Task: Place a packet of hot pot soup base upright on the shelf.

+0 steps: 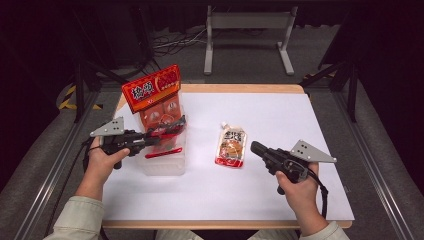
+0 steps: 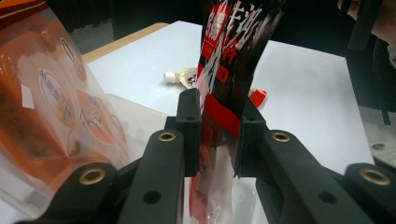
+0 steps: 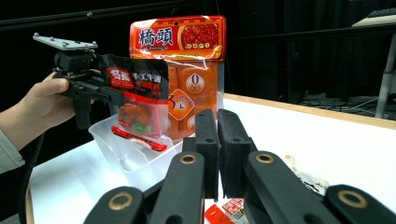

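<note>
Right claw [image 3: 217, 135]: nearest to us in the right gripper view, its jaws together with nothing between them; in the high view we see it [image 1: 256, 148] resting low over the desk [image 1: 280, 200], just right of a spout pouch.
Left claw [image 2: 219, 126]: clamped on a dark sachet, which we see standing up between the two pads in the left gripper view.
Sachet [image 3: 140, 100]: black and red film with a clear window, held over a bin at the left of the desk; it hangs from the claw and does not touch the bin floor as far as we can tell.
Sachet handling: we judge it light, soft and floppy, with slick film that could slide in the pads; the flat sealed edge looks the best place to grip, not the filled middle.
Bin [image 1: 165, 162]: clear plastic, open at the top, with a tall orange pack [image 1: 157, 95] standing upright in its far end.
Spout pouch [image 1: 231, 146]: lies flat on the desk, cap pointing away from us, well apart from the bin.
Spout pouch handling: we judge it squashy and a little heavier; a top corner near the cap would give the firmest hold.
</note>
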Motion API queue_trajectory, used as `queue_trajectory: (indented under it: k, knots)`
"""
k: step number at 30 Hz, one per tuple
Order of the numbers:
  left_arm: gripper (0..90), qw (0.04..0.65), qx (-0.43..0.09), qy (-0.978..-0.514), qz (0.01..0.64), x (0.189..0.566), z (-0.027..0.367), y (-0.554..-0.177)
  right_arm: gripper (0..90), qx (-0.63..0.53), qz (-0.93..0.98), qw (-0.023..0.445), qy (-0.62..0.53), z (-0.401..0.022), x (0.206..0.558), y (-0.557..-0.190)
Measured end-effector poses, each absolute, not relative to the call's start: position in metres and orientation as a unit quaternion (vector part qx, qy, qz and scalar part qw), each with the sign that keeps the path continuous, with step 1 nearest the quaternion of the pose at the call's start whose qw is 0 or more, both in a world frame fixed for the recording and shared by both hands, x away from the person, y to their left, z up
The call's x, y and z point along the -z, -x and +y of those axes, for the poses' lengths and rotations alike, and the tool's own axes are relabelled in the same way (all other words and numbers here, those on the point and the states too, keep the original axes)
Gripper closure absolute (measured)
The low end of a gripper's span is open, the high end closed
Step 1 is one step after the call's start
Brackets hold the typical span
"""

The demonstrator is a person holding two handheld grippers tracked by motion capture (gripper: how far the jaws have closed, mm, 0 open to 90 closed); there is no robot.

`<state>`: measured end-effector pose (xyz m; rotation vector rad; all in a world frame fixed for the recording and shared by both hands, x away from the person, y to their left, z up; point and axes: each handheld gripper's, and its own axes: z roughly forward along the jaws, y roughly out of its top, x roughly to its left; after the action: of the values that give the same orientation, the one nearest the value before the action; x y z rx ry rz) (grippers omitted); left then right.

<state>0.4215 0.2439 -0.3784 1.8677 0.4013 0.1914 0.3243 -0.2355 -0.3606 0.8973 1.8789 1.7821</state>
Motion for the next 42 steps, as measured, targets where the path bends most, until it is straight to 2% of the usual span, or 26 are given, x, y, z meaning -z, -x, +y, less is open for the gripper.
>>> queue_trajectory:
  k: [10, 13, 23, 29, 30, 31, 32, 36, 42]
  knots:
    - [76.2, 0.566, -0.081, -0.804, 0.167, 0.384, 0.248, -0.421, 86.9, -0.639, 0.673, 0.192, -0.319, -0.234, 0.361, -0.324]
    - [76.0, 0.540, -0.090, -0.819, 0.168, 0.388, 0.249, -0.422, 86.6, -0.640, 0.674, 0.191, -0.317, -0.234, 0.361, -0.324]
    - [77.3, 0.566, -0.082, -0.804, 0.166, 0.398, 0.247, -0.424, 86.3, -0.641, 0.675, 0.185, -0.316, -0.232, 0.363, -0.326]
    - [76.7, 0.555, -0.081, -0.807, 0.184, 0.404, 0.247, -0.423, 85.9, -0.642, 0.674, 0.183, -0.316, -0.232, 0.362, -0.326]
    - [74.4, 0.562, -0.082, -0.801, 0.188, 0.403, 0.249, -0.423, 85.7, -0.643, 0.674, 0.183, -0.315, -0.232, 0.362, -0.326]
    - [65.7, 0.567, -0.089, -0.792, 0.207, 0.402, 0.251, -0.422, 85.4, -0.643, 0.674, 0.182, -0.315, -0.232, 0.361, -0.326]
    - [52.4, 0.568, -0.098, -0.789, 0.215, 0.401, 0.253, -0.422, 85.1, -0.643, 0.673, 0.182, -0.315, -0.232, 0.361, -0.326]
    - [27.2, 0.574, -0.119, -0.770, 0.253, 0.396, 0.261, -0.417, 83.2, -0.644, 0.673, 0.183, -0.314, -0.231, 0.362, -0.327]
    - [12.5, 0.575, -0.143, -0.761, 0.267, 0.390, 0.261, -0.410, 79.4, -0.643, 0.674, 0.185, -0.314, -0.230, 0.362, -0.329]
